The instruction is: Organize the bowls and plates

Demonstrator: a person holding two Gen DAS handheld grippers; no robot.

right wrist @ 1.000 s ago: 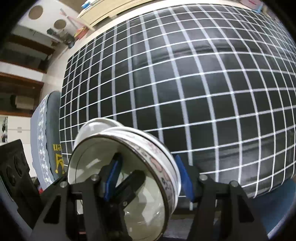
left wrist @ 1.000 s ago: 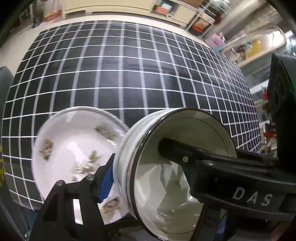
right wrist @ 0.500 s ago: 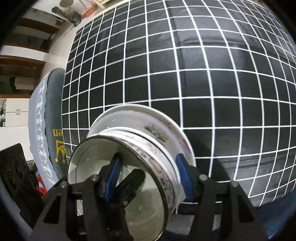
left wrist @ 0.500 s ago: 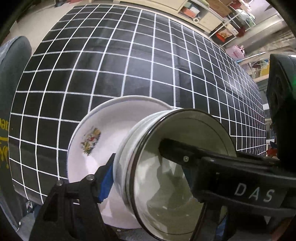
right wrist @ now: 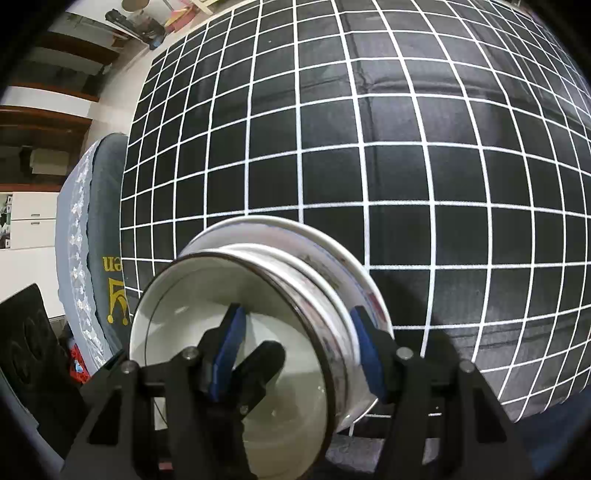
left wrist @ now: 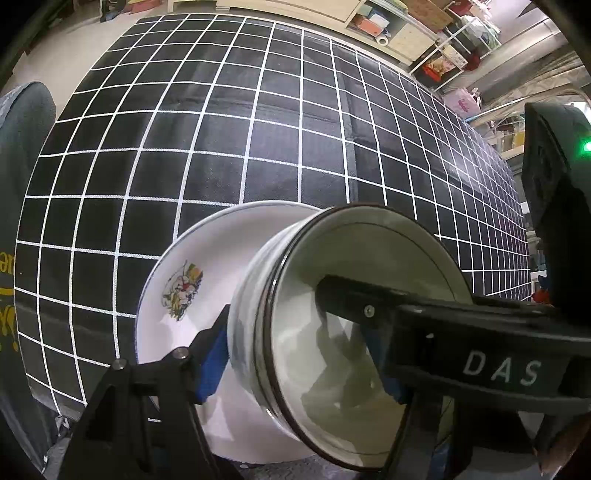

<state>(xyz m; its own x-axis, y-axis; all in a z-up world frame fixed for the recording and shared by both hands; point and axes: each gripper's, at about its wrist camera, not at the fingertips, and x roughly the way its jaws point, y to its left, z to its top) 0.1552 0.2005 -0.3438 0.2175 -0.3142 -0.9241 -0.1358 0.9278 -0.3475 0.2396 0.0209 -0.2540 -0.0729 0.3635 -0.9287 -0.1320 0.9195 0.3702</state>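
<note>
Both grippers hold the same white bowl (left wrist: 354, 321) with a dark rim, seen close in both wrist views (right wrist: 229, 354). My left gripper (left wrist: 303, 354) is shut on the bowl's wall, one blue pad outside and one inside. My right gripper (right wrist: 295, 347) is shut on the opposite wall the same way. Right behind the bowl is a white plate (left wrist: 192, 273) with a flower print; it also shows in the right wrist view (right wrist: 332, 251). I cannot tell whether the bowl touches the plate.
A black tablecloth with a white grid (left wrist: 258, 129) covers the table (right wrist: 406, 147). A grey chair back with yellow lettering (right wrist: 96, 236) stands at the table's left edge. Shelves with clutter (left wrist: 406, 22) lie beyond the far edge.
The bowl has moved with both grippers over the printed plate, which now sits more directly behind it. The grip on the bowl is unchanged.
</note>
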